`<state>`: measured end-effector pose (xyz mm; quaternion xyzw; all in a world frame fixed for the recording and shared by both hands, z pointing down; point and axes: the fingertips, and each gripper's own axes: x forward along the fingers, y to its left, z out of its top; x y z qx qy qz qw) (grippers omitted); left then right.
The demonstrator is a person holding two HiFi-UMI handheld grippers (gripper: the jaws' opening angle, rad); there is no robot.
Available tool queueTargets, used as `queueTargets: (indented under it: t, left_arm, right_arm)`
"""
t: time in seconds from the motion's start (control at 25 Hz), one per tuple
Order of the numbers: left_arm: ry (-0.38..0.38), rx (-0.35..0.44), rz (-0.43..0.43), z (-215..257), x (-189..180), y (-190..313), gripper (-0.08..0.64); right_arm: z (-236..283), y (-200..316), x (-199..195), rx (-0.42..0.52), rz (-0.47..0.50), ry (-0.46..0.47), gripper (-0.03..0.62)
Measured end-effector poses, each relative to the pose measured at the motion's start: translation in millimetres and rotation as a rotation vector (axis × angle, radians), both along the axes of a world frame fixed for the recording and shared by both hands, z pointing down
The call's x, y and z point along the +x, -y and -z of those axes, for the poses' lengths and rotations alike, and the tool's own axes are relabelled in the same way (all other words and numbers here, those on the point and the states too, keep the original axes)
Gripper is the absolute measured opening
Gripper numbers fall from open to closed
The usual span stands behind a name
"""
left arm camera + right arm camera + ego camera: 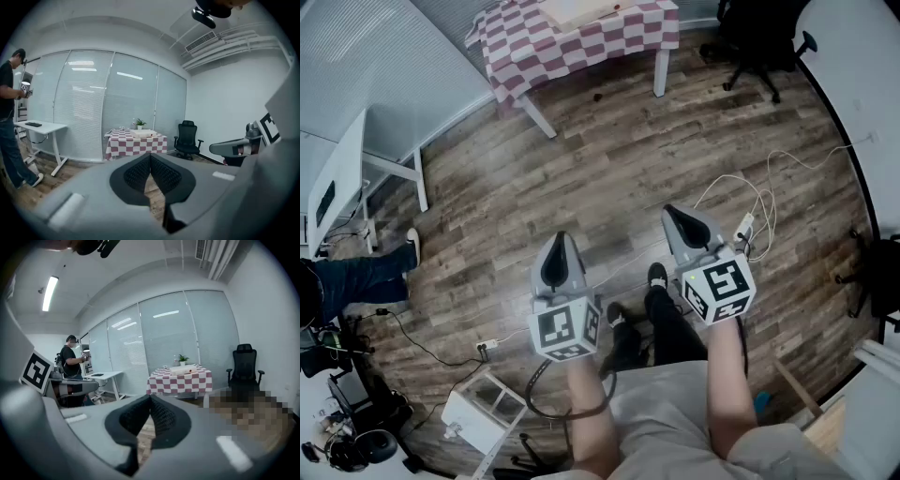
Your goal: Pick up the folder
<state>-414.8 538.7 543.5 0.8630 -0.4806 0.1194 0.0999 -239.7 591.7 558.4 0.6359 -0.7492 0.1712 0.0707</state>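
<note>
The grey two-jaw left gripper (150,157) is seen clenched, its black ribbed pads pressed tip to tip with nothing caught between them. The grey two-jaw right gripper (150,398) is likewise clamped shut on nothing. Both are held side by side in front of the person, tilted slightly downward. Each is backed by a white cube with black square markers, the left cube (565,330) and the right cube (720,289). Below and between them the person's dark trouser legs and black shoes (656,277) are seen on the brown wood-plank floor (609,159). Loose white cables (750,202) are strewn on the planks just beyond the right gripper. Well apart from both grippers, at the far side of the room, a table draped in a red-and-white checked cloth (609,37) is set against a glass partition with lowered blinds (84,103). On its top lies a pale flat folder (579,11); whether it is a folder or a shallow box cannot be told for sure. A small green potted plant (139,123) is placed on the same table near it. A black office chair (759,37) is parked to the right of the table. To the left, a white desk (342,178) is seen, and beside it a second person in a dark top and blue jeans (9,122) is standing.
</note>
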Motion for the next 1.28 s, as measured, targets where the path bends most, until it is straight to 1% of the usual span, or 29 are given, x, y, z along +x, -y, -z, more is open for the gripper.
queueTargets:
  t: [0.2,0.28,0.4,0.52,0.64,0.8,0.92,1.0,1.16,1.28]
  left_arm:
    - [0.019,-0.002,0.002,-11.5,60.0,23.8,0.008]
    - [0.023,-0.001,0.006,-14.4,76.9,30.3,0.008]
    - [0.035,0.006,0.013,-14.4,94.6,34.6,0.008]
    - [0.036,0.012,0.037,-10.9,101.9,42.9,0.008]
    - [0.029,0.037,0.067,-0.9,104.2,51.1,0.009]
    - [0.002,0.072,0.098,14.8,109.8,62.6,0.009]
    - [-0.015,0.108,0.104,27.7,116.5,73.0,0.008]
    - [-0.012,0.134,0.109,35.0,120.0,84.3,0.008]
    - [0.003,0.168,0.084,38.8,131.0,112.4,0.008]
    - [-0.003,0.168,0.069,32.6,139.4,133.3,0.008]
  right_arm:
    - [-10.4,30.2,72.6,0.013,-0.026,0.013,0.002]
    - [-14.8,40.2,92.0,0.012,-0.037,0.024,0.002]
    - [-16.3,48.4,109.3,0.012,-0.033,0.027,0.002]
    - [-9.3,58.3,120.3,0.027,-0.034,0.036,0.002]
    - [5.7,68.8,125.4,0.058,-0.028,0.054,0.002]
    - [22.2,81.2,129.5,0.084,-0.017,0.044,0.002]
    - [30.4,91.2,136.9,0.096,-0.033,0.052,0.002]
    - [33.8,100.6,139.8,0.095,-0.033,0.048,0.002]
    - [28.7,123.2,135.6,0.062,0.023,0.012,0.002]
    - [25.0,142.4,141.5,0.06,0.039,-0.009,0.002]
